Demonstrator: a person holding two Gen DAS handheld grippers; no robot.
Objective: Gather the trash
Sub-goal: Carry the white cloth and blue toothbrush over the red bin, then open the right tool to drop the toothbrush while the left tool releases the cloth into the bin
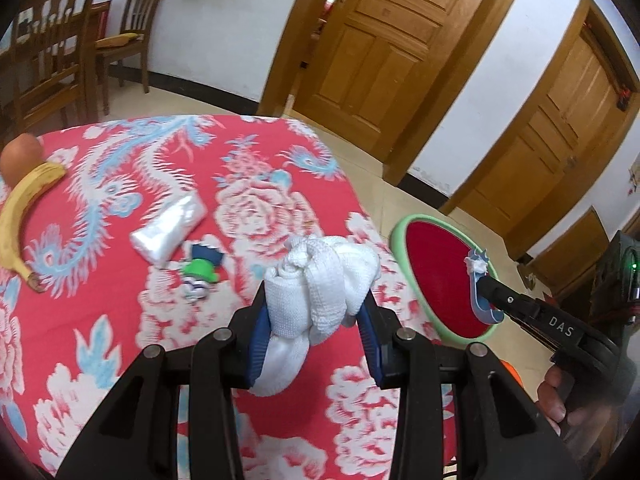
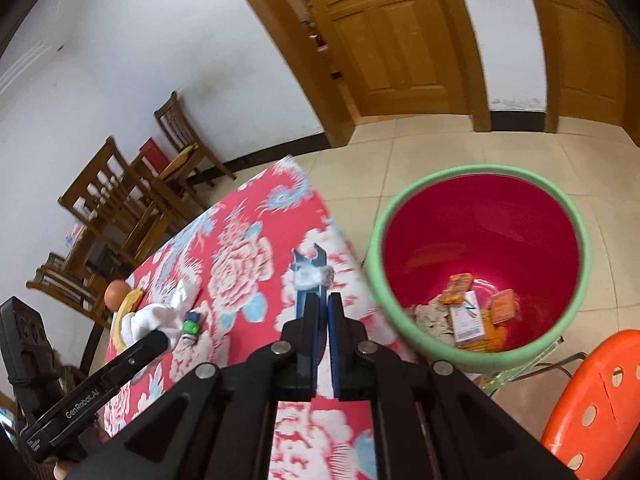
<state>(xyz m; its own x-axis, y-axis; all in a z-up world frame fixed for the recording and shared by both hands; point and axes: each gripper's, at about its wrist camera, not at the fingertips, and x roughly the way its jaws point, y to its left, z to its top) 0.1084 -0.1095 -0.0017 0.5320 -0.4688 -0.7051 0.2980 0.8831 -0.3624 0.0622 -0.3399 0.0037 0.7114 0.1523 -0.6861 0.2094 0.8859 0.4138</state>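
Left gripper (image 1: pixel 316 312): jaws part open, pads pressed on both sides of a bunched white cloth (image 1: pixel 320 276), which bulges out ahead of and below the fingers.
Right gripper (image 2: pixel 316 276): jaws fully closed, a small wad of white scrap (image 2: pixel 312 277) pinched at the fingertips; in the left wrist view the same wad sits at the tip over the bin's mouth.
Bin (image 2: pixel 576 216): green rim, red inside, on the floor right of the right gripper's fingers; boxes and wrappers (image 2: pixel 466 312) lie at its bottom.
Table (image 1: pixel 248 168): red flowered cloth, under both grippers.
Plastic wrapper (image 1: pixel 170 228): on the table, ahead and left of the left gripper's fingers.
Small green and blue piece (image 1: pixel 204 266): just left of the held cloth, near the wrapper.
Banana (image 1: pixel 24 216): far left of the left gripper's fingers, touching a round brown fruit (image 1: pixel 20 156).
Orange stool (image 2: pixel 596 404): right of the right gripper, beside the bin.
Hand (image 1: pixel 560 400): grips the right gripper's handle.
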